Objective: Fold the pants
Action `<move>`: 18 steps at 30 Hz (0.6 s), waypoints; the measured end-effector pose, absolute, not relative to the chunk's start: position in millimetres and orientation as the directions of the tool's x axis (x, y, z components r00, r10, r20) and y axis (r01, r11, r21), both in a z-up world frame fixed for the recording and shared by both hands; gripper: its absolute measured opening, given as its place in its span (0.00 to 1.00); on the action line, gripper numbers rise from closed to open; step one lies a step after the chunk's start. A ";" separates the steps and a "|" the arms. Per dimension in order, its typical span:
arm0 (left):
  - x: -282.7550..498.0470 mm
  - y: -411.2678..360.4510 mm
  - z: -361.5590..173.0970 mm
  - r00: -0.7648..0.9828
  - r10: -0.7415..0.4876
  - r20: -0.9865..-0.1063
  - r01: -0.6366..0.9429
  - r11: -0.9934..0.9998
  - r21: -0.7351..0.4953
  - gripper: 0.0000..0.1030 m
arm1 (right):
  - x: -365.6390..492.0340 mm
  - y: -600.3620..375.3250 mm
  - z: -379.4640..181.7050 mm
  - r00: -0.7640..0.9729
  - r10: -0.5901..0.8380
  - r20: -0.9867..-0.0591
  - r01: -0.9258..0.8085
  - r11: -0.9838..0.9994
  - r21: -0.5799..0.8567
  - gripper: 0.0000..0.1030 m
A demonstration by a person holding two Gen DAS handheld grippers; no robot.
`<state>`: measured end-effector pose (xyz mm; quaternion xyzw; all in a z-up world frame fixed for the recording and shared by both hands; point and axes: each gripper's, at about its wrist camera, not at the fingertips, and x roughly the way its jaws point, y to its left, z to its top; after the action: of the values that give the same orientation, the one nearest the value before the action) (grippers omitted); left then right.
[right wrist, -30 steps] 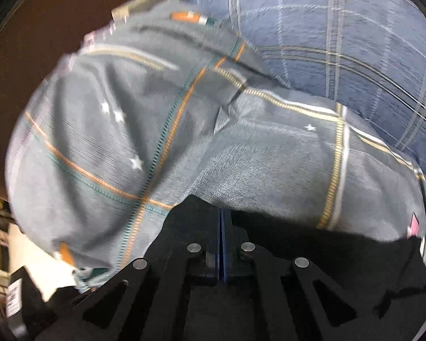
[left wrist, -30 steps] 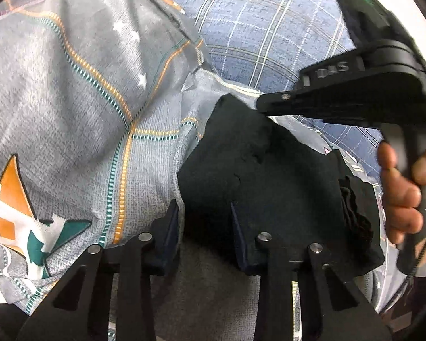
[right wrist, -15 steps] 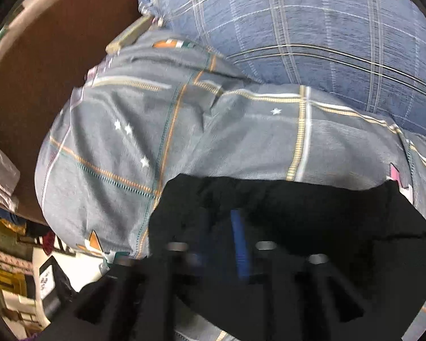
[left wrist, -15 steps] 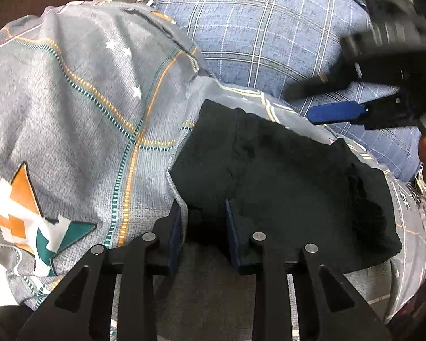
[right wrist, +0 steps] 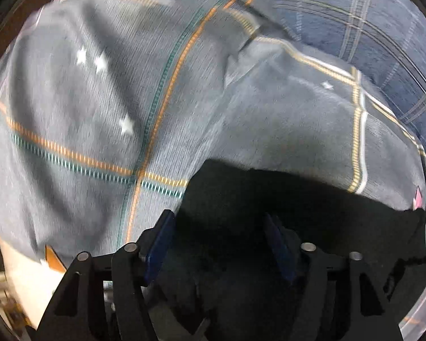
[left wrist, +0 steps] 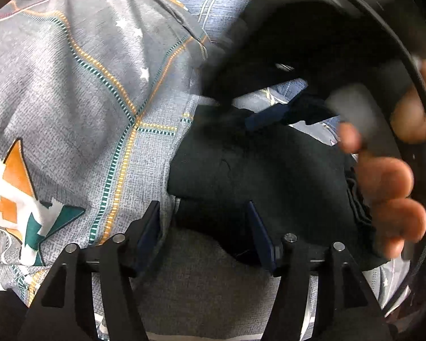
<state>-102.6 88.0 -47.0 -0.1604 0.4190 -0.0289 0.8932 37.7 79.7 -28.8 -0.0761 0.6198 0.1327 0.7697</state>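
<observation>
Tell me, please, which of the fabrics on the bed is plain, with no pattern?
The black pants; the grey bedsheet has stripes and stars, and the blue pillow is checked.

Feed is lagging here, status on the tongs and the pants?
Left tongs just opened, corner of the black pants loose between them. Right tongs open, closing in over the pants. Pants lie folded on the grey bedsheet. Nothing in the way.

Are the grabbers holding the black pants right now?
No. Both the left gripper and right gripper stand open over the folded black pants, pads not pressing.
</observation>
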 end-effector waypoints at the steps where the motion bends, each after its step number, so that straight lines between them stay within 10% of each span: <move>1: -103.0 89.3 -47.1 0.647 -0.188 -0.739 -0.087 0.945 -0.316 0.59 | 38.2 71.8 -26.6 0.202 0.107 -0.973 -0.290 0.956 0.045 0.15; 4: -106.7 93.2 -46.6 0.651 -0.189 -0.735 -0.088 0.943 -0.320 0.59 | 37.3 37.7 -17.1 0.207 0.233 -0.950 -0.226 0.957 0.185 0.02; 18: -129.4 78.4 -27.0 0.711 -0.173 -0.682 0.023 0.975 -0.223 0.71 | -11.1 -79.4 14.4 0.385 0.388 -0.837 -0.085 0.918 0.387 0.01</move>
<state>-129.4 78.4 -27.0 -0.0994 0.3763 -0.0532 0.9196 -11.1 -79.4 14.4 0.1417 0.5353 0.1442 0.8201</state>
